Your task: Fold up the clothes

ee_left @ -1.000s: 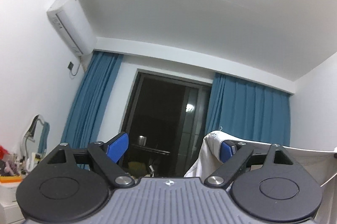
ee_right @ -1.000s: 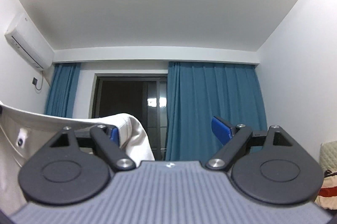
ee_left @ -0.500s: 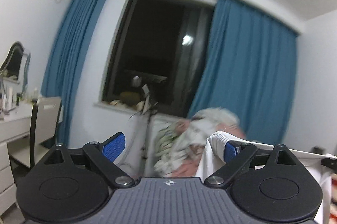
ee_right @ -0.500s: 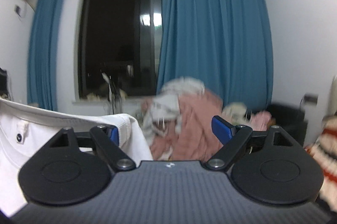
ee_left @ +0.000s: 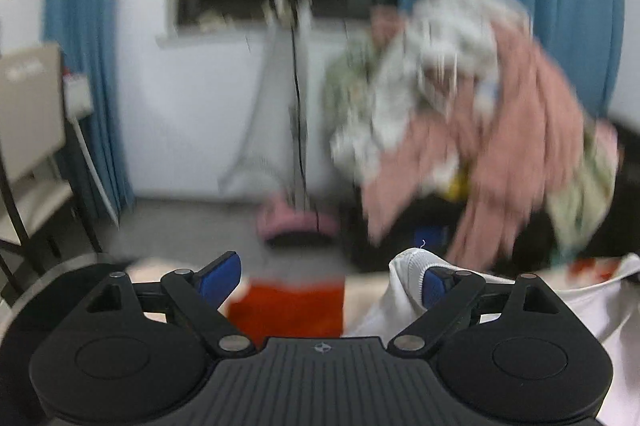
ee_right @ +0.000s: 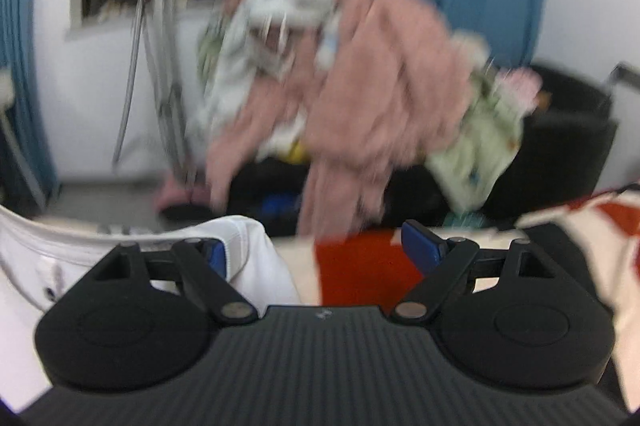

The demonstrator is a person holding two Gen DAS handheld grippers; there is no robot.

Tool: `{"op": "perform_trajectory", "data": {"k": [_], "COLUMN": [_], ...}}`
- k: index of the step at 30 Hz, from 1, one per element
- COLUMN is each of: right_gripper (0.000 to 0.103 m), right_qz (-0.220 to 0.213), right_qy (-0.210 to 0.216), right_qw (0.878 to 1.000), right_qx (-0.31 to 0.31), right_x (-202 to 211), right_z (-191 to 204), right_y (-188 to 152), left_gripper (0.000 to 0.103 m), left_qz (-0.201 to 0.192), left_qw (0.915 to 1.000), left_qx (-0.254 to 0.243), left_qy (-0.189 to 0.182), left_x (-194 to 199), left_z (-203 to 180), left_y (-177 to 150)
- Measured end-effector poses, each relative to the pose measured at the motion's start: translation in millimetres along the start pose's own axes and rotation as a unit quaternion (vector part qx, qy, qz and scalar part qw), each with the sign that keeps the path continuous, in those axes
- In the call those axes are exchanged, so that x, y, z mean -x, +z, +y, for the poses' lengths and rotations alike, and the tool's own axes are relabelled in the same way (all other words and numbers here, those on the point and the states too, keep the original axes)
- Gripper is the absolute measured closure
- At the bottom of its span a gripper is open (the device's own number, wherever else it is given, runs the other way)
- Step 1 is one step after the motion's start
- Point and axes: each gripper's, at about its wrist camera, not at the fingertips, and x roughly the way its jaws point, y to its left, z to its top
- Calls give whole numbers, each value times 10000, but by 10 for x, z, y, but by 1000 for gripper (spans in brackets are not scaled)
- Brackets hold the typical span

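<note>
A white garment [ee_left: 404,266] hangs stretched between my two grippers, above a red and cream bed cover [ee_left: 288,310]. My left gripper [ee_left: 328,268] has its jaws wide apart and closing a little; the cloth is hooked over its right finger [ee_left: 434,280] only, with nothing between the pads. In the right wrist view the white garment [ee_right: 248,246] drapes over the left finger [ee_right: 216,254] of my right gripper [ee_right: 314,242], which stands open with the red and cream cover [ee_right: 360,266] showing through the gap. Both views are blurred.
A heap of pink, white and pale green clothes [ee_left: 500,114] lies on a black seat [ee_right: 560,146] ahead. A white stand with a pink base [ee_left: 296,222] is left of it. A beige chair [ee_left: 28,114] stands at the far left, with blue curtains and a dark window behind.
Both views have swung down from the ceiling to the clothes heap and the bed. The white garment has stayed hooked on one finger of each gripper throughout.
</note>
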Motion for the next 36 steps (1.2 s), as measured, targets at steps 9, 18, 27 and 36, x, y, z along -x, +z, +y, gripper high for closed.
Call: {"op": "perform_trajectory", "data": {"k": [9, 18, 27, 36], "right_gripper": [18, 18, 18, 17], "right_qz": [1466, 660, -269, -835], "right_qy": [772, 954, 1133, 1208], "right_qw": [9836, 9932, 9918, 9884], "right_qx": [716, -97, -522, -399], "right_x": [-244, 843, 2894, 4578], "right_z": [342, 190, -43, -165], "right_y": [184, 124, -375, -1334], "left_gripper": [8, 2, 2, 3], "left_qz": [1775, 580, -378, -761], "left_qw": [9786, 9947, 9973, 9960], "left_qx": [-845, -413, -24, 74], "left_qy": [-603, -740, -623, -465], "left_x": [-514, 989, 3401, 5034], "left_z": [9, -101, -43, -63], "left_y": [299, 255, -526, -1900]}}
